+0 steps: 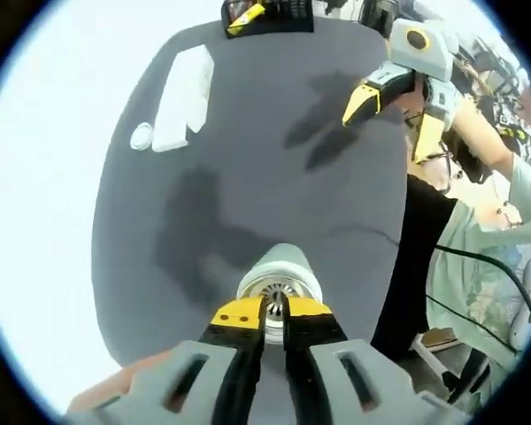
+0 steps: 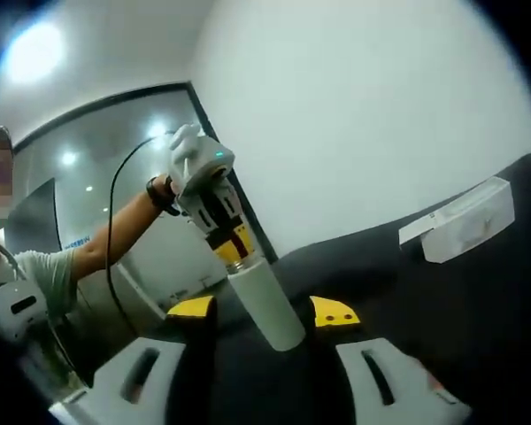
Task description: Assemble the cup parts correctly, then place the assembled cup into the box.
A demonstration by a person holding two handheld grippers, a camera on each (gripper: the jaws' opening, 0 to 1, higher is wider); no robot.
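Observation:
My left gripper is shut on the rim of a white cup body, whose metal-lined mouth faces the camera. It holds the cup in the air above the dark grey table. In the right gripper view the same cup hangs from the left gripper, bottom end toward me. My right gripper stands open with nothing in it; it also appears at the upper right, well apart from the cup. A small round white lid lies beside the white box.
The white box lies on the table's far side. A black item with a yellow part sits at the table's far edge. The person's sleeve and a black cable are at the right, beyond the table edge.

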